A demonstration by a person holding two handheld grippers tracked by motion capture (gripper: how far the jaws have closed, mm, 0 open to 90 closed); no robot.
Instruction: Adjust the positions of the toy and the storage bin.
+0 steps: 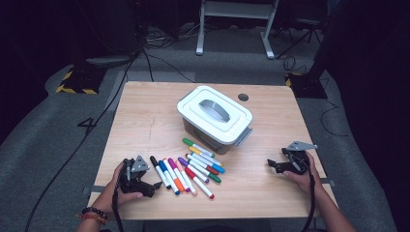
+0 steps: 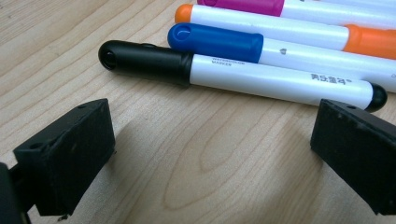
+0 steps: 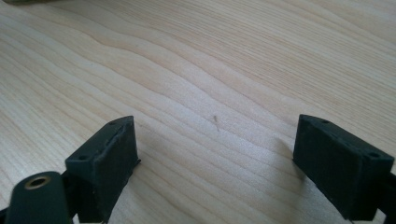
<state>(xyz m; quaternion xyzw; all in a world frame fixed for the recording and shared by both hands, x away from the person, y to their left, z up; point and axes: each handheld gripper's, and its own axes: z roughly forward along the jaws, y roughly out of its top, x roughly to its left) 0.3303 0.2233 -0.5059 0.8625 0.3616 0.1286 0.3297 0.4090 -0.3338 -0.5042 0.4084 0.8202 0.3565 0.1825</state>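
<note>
Black marker (image 2: pixel 238 77) lies flat on the table (image 1: pixel 145 125) just ahead of the left gripper (image 1: pixel 157 185), cap toward the far edge. Roughly twelve markers (overlapping), one box (image 1: pixel 214 114). Both grippers released, right gripper (image 1: pixel 269 163) over bare wood.

Table (image 1: pixel 145 125) brightly lit from overhead, the room at twelve o'clock nearly black. High view soft and grainy. Gripper views sharp up close, soft shadows under the jaws, markers (image 2: pixel 261 77) blurring toward two o'clock.
</note>
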